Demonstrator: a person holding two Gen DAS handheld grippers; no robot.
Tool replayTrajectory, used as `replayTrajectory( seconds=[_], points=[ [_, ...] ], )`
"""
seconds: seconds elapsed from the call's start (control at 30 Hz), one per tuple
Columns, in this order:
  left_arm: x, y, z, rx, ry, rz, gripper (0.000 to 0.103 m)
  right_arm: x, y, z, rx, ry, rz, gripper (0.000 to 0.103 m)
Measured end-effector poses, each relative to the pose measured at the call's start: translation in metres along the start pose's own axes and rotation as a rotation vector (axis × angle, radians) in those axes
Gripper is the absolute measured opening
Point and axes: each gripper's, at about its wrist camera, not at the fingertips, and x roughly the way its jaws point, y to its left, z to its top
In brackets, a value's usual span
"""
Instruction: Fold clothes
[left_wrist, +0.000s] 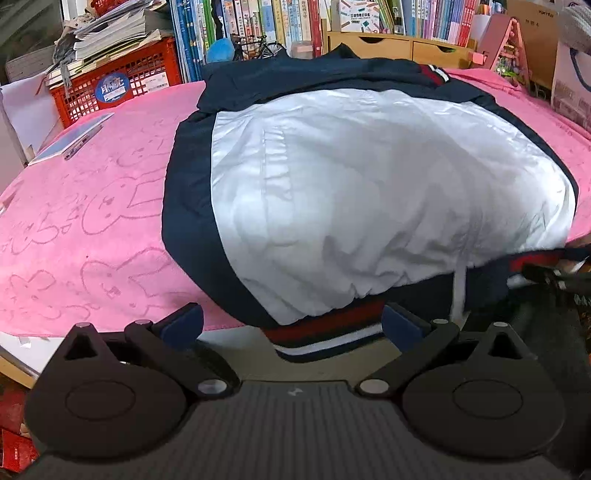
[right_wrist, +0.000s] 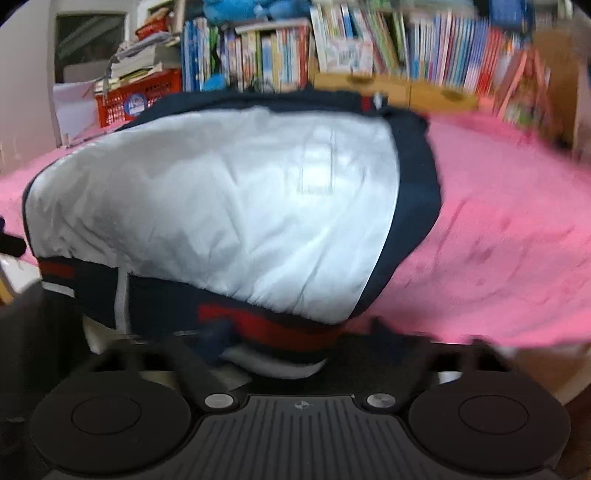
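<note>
Lying flat on pink towel (left_wrist: 92, 229): navy jacket (left_wrist: 369, 192), white lining up, striped hem at near table edge. Left gripper (left_wrist: 291, 325) jaws spread wide, either side of hem, pads not pressing. Right gripper (right_wrist: 303, 339) blurred; hem between its fingers, grip cannot be told. Bookshelf (left_wrist: 280, 22) behind.
</note>
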Motion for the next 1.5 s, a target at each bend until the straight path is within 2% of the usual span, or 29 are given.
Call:
replayTrajectory(
  seconds=[0.03,0.07,0.1,0.17,0.3,0.47,0.6,0.73,0.83,0.9,0.97,1.03,1.07,1.1,1.13,1.17,1.2,1.27,1.33,1.4,1.5],
  points=[
    [0.000,0.000,-0.001,0.004,0.000,0.002,0.103,0.000,-0.001,0.001,0.043,0.020,0.020,0.028],
    [-0.001,0.000,-0.001,0.009,-0.002,0.006,0.103,-0.003,-0.001,0.002,0.069,0.032,0.038,0.018],
    [-0.004,0.000,-0.002,0.015,-0.011,0.011,0.103,-0.012,0.005,0.004,0.059,0.024,0.049,0.013],
    [-0.008,0.001,-0.003,0.023,-0.028,0.017,0.103,-0.035,0.017,0.010,0.041,-0.007,0.079,0.012],
    [-0.018,0.002,0.001,0.029,-0.066,0.011,0.103,-0.082,0.029,0.042,0.063,-0.144,0.165,0.011],
    [-0.040,0.006,0.017,0.050,-0.166,0.009,0.103,-0.086,0.041,0.126,0.136,-0.264,0.265,0.011],
    [-0.054,0.016,0.028,0.031,-0.222,-0.001,0.103,-0.044,0.061,0.203,0.104,-0.291,0.246,0.010],
    [-0.061,0.025,0.032,0.021,-0.241,0.002,0.103,0.025,0.080,0.260,0.107,-0.237,0.212,0.010],
    [-0.060,0.029,0.033,0.019,-0.237,-0.002,0.103,0.087,0.083,0.277,0.131,-0.143,0.202,0.011],
    [-0.058,0.030,0.033,0.018,-0.222,-0.009,0.103,0.123,0.082,0.275,0.136,-0.061,0.187,0.011],
    [-0.050,0.028,0.034,0.032,-0.200,-0.021,0.103,0.154,0.088,0.268,0.081,0.023,0.162,0.012],
    [-0.041,0.024,0.036,0.052,-0.180,-0.034,0.103,0.157,0.093,0.261,0.014,0.023,0.156,0.016],
    [-0.034,0.022,0.038,0.062,-0.173,-0.036,0.103,0.150,0.092,0.259,-0.009,0.003,0.169,0.025],
    [-0.027,0.021,0.041,0.073,-0.165,-0.038,0.103,0.139,0.086,0.258,-0.017,-0.016,0.188,0.045],
    [-0.020,0.019,0.044,0.083,-0.158,-0.040,0.103,0.124,0.078,0.257,-0.021,-0.051,0.210,0.058],
    [-0.013,0.018,0.047,0.094,-0.150,-0.042,0.103,0.109,0.068,0.255,-0.025,-0.091,0.225,0.076],
    [-0.006,0.019,0.053,0.104,-0.154,-0.034,0.103,0.093,0.056,0.253,-0.033,-0.142,0.223,0.082],
    [0.005,0.024,0.068,0.117,-0.171,-0.004,0.103,0.062,0.035,0.248,-0.051,-0.221,0.190,0.083],
    [0.012,0.034,0.086,0.117,-0.211,0.036,0.103,0.040,0.016,0.243,-0.055,-0.254,0.141,0.085],
    [0.021,0.048,0.110,0.083,-0.263,0.105,0.103,0.030,-0.001,0.237,-0.068,-0.269,0.067,0.088],
    [0.040,0.068,0.142,-0.005,-0.278,0.242,0.103,0.029,-0.013,0.227,-0.107,-0.236,-0.037,0.088]
  ],
)
